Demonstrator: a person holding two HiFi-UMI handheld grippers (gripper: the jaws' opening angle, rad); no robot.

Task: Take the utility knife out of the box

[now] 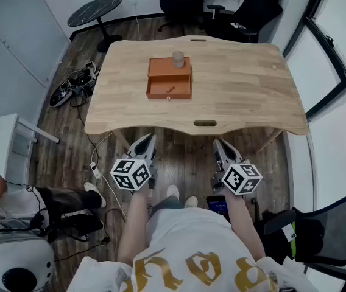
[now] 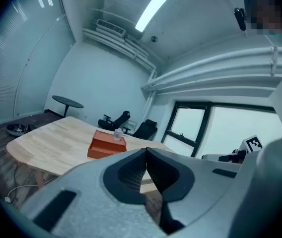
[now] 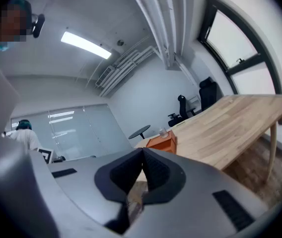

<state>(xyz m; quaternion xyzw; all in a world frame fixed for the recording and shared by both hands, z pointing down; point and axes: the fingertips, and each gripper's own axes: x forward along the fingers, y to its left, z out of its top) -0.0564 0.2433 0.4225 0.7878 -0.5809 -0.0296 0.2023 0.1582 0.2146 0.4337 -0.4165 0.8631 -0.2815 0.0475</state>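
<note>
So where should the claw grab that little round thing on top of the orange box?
Pinch the little round container across its curved sides, coming straight down from above. It stands upright on the orange box, toward the far edge, with nothing crowding it, so the top approach looks easiest.

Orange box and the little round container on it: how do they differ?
The orange box is flat, rectangular and far larger; the container is round, pale and small. The box lies on the table; the container stands on the box's far end. Both sit untouched mid-table.
</note>
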